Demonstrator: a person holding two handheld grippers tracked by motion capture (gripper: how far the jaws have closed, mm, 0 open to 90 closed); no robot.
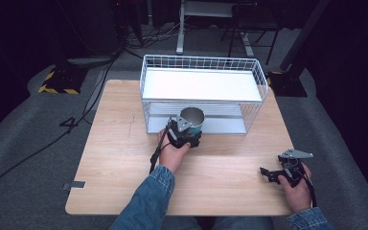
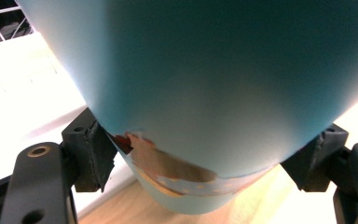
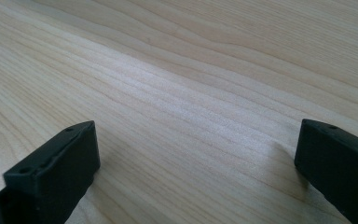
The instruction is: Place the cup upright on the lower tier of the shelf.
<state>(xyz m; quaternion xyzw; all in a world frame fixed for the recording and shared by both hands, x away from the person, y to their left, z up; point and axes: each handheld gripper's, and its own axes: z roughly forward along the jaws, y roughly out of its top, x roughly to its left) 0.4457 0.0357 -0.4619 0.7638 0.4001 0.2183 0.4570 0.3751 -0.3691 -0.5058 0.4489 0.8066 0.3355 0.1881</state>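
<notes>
A teal cup (image 1: 192,120) with a metal inside stands upright at the front of the white wire shelf rack (image 1: 201,91), by its lower tier. My left gripper (image 1: 186,136) is shut on the cup's lower body. Up close, the cup (image 2: 205,93) has a worn brown patch low on its wall, and both black pads (image 2: 88,149) press against its sides. My right gripper (image 1: 268,173) rests on the wooden table (image 1: 124,158) at the front right, open, with bare wood (image 3: 191,116) between its fingers (image 3: 60,163).
The rack has a white top shelf (image 1: 199,84) and a lower tray (image 1: 225,122), and stands at the table's far middle. Cables (image 1: 76,120) and stand feet lie on the grey floor beyond.
</notes>
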